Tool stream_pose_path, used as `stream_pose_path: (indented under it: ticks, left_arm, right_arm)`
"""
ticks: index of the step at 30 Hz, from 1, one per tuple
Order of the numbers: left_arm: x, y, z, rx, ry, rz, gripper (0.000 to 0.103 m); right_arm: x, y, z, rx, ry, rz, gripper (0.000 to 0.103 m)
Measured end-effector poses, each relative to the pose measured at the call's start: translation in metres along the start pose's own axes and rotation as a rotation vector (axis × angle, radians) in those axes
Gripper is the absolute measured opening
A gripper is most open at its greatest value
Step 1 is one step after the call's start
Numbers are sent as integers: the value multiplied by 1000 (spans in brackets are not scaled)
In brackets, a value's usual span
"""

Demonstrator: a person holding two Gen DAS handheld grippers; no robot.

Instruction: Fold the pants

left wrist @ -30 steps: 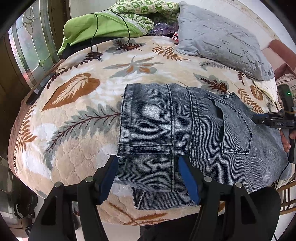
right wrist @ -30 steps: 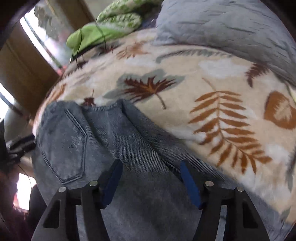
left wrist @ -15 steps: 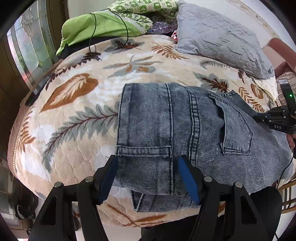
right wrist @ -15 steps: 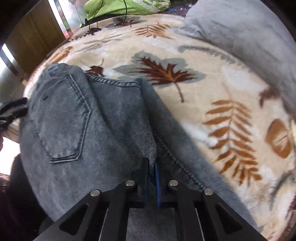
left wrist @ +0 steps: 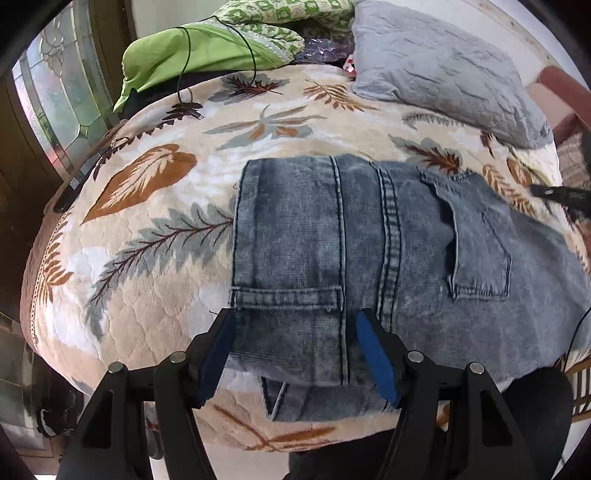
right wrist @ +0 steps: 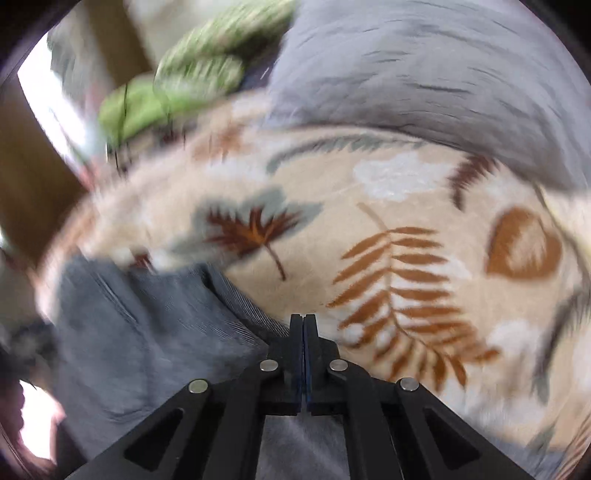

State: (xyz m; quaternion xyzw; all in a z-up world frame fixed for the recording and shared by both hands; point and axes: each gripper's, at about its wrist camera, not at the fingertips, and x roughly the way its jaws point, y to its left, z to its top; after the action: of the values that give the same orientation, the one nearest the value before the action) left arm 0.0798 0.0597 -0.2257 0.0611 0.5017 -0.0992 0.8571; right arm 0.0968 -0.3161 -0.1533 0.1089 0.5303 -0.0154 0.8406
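- jeans (left wrist: 369,251) are laid flat on the blanket (left wrist: 155,266) of a bed, near the front edge, already folded over; hem and a leg seam are seen at the near side, a back pocket (left wrist: 480,251) toward the right.
- left gripper (left wrist: 295,354) is held open over the near hem of the jeans; blue pads (left wrist: 376,362) are spread either side of the folded leg, and whether they touch the cloth cannot be told. nothing is pinched.
- right gripper (right wrist: 303,325) is closed, jaws pressed together at the edge of the jeans (right wrist: 147,332); denim appears to be drawn up to the tips, but whether cloth is actually pinched cannot be told, as the view is motion-blurred. the jaws have just been closing.
- in the left wrist view only a dark tip of the right gripper is seen at the far right, beyond the pocket.
- surroundings: a grey pillow (left wrist: 436,70) is placed at the back right of the bed, well apart from the jeans.
- a green cloth (left wrist: 192,51) and a green-patterned cover (left wrist: 288,14) are piled at the back left; a black cable (left wrist: 184,74) is run across them onto the blanket.
- a stained-glass window (left wrist: 55,96) is seen left of the bed.
- open blanket lies between the jeans and the pillow; no obstruction is seen on that area.
- a dark trouser leg of the person (left wrist: 535,406) is seen at the bed's front edge, lower right.
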Motion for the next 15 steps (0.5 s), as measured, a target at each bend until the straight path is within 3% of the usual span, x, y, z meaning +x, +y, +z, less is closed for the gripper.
stream_pose_path:
  ticks: [2,5,10,11,13,15]
  left_arm:
    - [4,-3,-2,16,6,26,73]
    - [8,-3,-5,-20,26,44,75]
    - [7,-1,-7,-64,49,68,78]
    - [4,-1,-7,-61,53,72,78]
    - [-5,-3,-9,-47,42,81,78]
    - [-17,-5,-12,-33,22,85,78]
  right_arm:
    - [-18,-2,-14,1,-1,-25,1]
    - [-29,0,-41,11,64,-30,1]
    - [-2,-3,-78,63,197,-90,2]
    - [8,-5,-82,73,195,-120,2]
    - [11,-3,-78,45,97,-194,2]
    - [19,-7,-72,83,88,-219,2]
